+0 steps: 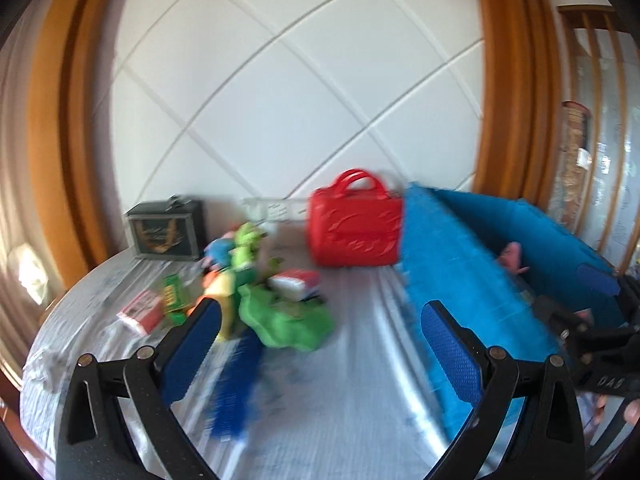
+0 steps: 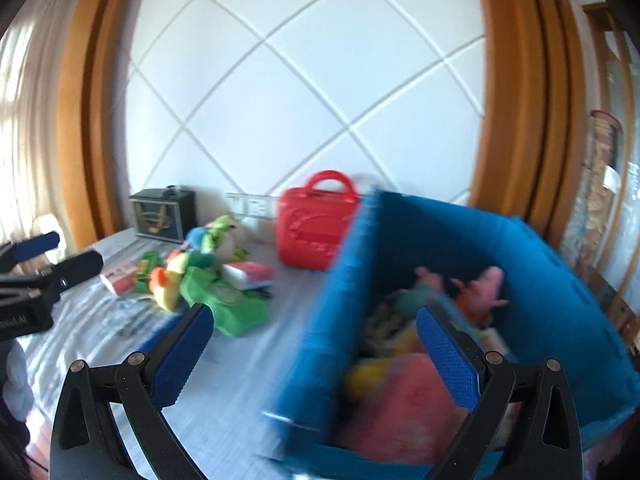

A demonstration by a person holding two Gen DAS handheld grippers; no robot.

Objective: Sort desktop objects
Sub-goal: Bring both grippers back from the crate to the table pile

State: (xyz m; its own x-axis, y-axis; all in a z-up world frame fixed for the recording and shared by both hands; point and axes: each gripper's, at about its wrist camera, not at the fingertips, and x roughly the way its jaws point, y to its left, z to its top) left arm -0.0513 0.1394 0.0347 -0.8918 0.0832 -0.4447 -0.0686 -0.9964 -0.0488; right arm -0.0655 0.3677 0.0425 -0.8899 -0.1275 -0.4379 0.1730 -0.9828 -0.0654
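Both your grippers are empty. Left gripper [image 1: 316,344]: fingers spread wide, nothing between them, hovering over the bare middle of the round grey-clothed worktop [image 1: 360,380]. Right gripper [image 2: 314,350]: fingers also wide, nothing held, one finger over the cloth and the other over the blue fabric storage bin [image 2: 560,280] at the worktop's right edge.

Done so far, judging by the bin: it already holds several soft toys, including a pink plush figure [image 2: 486,284], something yellow and a large pinkish-red soft piece [image 2: 400,408]. Blur hides the rest.

Left to sort: a pile of plush toys [image 1: 256,280] toward the left side of the worktop, mostly green and yellow with a blue one behind. A blue brush-like thing [image 1: 236,388] lies at the pile's near edge, too blurred to name. A red-and-white flat packet [image 1: 138,312] and a green card pack [image 1: 174,296] sit just beside the pile on the left-edge side; a red-and-white box [image 1: 296,284] touches the pile on the bin side. A red plastic toy case with a handle [image 1: 354,226] stands upright at the far edge, right against the bin's corner. A dark rectangular box with a gold emblem [image 1: 166,232] sits at the far left edge.

My read: roughly midway, with the pile as your next target and no grasp begun yet.
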